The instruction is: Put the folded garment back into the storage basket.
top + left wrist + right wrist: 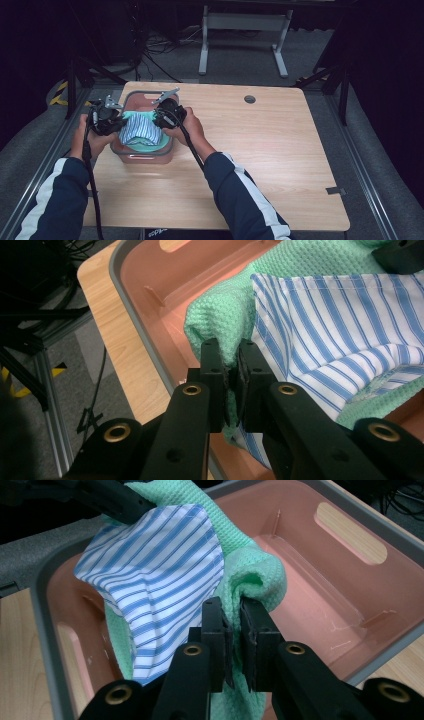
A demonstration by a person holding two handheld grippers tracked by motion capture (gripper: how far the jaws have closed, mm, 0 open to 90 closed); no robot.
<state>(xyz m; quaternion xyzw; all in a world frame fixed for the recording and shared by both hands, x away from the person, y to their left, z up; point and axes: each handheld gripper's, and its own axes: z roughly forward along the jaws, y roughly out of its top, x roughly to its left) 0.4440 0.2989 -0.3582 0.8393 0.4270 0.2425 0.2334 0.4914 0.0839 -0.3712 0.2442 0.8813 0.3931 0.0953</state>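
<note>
Each gripper, left [231,371] and right [233,625], pinches the green cloth [255,577] between its jaws; soft, light, best held at folded edges.

Wooden table [260,150]; grey floor [240,55]; white metal stand [245,22]; black cables [160,42].

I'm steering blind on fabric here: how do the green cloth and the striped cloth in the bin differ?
The green cloth is plain mint with a waffle texture; the striped cloth is smooth white with blue stripes. The green cloth lies underneath and wraps outside, while the striped cloth sits on top of it. The left gripper and right gripper each pinch a green fold, the striped cloth beside their jaws. Both cloths hang bunched over the pink bin.
</note>
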